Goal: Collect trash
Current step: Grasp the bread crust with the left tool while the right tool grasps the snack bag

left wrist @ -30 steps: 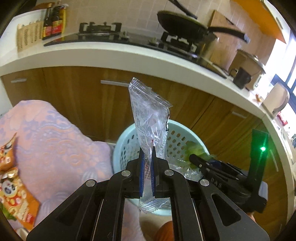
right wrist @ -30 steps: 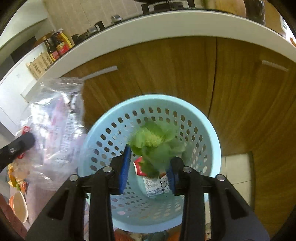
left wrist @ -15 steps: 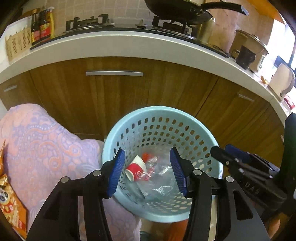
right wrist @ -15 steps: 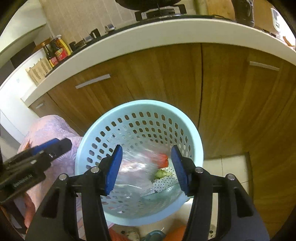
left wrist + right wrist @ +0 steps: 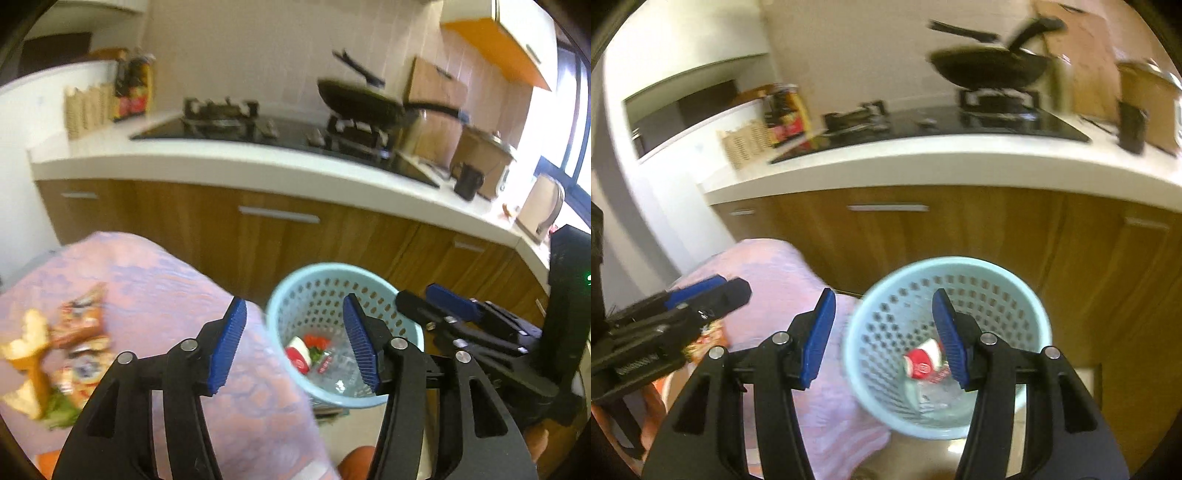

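Observation:
A light blue perforated basket (image 5: 332, 267) (image 5: 953, 260) stands on the floor beside a table under a pink cloth (image 5: 166, 280) (image 5: 775, 266). Inside lie a red-and-white paper cup (image 5: 299, 356) (image 5: 921, 363), a clear plastic wrapper (image 5: 340, 376) (image 5: 934, 395) and a bit of green. My left gripper (image 5: 294, 301) hangs above the basket's left rim; its jaws are opening with nothing between them. My right gripper (image 5: 883, 293) is open and empty over the same rim. Snack wrappers (image 5: 79, 332), a yellow scrap and green leaves (image 5: 59, 410) lie on the cloth at the left.
Wooden cabinets (image 5: 277, 240) stand behind the basket under a white counter (image 5: 221, 166) with a gas hob, a black pan (image 5: 358, 99), sauce bottles (image 5: 133, 88) and a kettle (image 5: 539, 206). Each gripper shows in the other's view, at the side.
The left gripper let the clear wrapper go and the right dropped the lettuce; both now lie in the basket. Both grippers have risen and drawn back with jaws apart.

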Demonstrator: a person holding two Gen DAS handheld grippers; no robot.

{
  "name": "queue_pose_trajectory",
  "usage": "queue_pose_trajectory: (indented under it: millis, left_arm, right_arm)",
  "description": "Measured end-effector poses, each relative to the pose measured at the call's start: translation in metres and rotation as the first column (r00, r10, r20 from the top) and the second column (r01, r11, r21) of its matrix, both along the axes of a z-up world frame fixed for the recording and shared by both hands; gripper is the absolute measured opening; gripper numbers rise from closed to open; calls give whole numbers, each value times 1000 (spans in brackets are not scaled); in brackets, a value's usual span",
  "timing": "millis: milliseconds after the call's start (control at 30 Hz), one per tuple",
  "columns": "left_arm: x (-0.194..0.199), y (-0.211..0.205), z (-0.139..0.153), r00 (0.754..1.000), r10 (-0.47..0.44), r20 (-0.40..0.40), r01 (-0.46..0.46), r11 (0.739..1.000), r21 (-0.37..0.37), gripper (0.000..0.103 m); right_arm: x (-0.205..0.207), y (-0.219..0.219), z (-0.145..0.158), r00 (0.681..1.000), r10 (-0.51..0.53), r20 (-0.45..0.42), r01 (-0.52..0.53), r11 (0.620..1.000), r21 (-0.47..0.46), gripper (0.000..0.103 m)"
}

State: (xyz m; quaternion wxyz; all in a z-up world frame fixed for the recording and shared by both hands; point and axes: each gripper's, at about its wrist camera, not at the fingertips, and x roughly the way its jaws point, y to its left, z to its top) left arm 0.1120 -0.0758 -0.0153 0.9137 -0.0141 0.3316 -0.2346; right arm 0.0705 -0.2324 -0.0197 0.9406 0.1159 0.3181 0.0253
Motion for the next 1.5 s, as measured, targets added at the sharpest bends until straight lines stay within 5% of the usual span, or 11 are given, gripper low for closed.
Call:
queue_pose_trajectory:
  millis: [267,467,667,900,1200,1367,1500]
  left_arm:
    - [-30,99,33,985,157,76,-155,987,-30,57]
    - [-30,200,32,939,342,31,-337,935,-115,61]
    - [-5,282,-1,862,497,-97,-507,851,-140,70]
    - [44,311,-56,849,440,-294,-496,854,-155,70]
    - [67,309,-97,823,414,-390,-493,861,-124,41]
    - [68,317,-105,808,438,-394,-521,844,-130,9]
    - [65,320,-106,816,437,-378,-521,840,-154,5]
  right_arm:
    - [9,95,0,983,183,25,-182,983,-32,51]
    - [29,152,-8,954,299,7,-299,954,-2,51]
    - [56,193,-8,933,359,-26,-360,932,-30,51]
    - [87,227,-12,921,387,-53,-390,919,-55,51]
    - [133,239,-33,909,400,-116,-397,917,42,51]
    - [158,239,-52,904,391,-173,-373,919,126,51]
    - [170,247,-70,895,385,-227,-363,922,134,55]
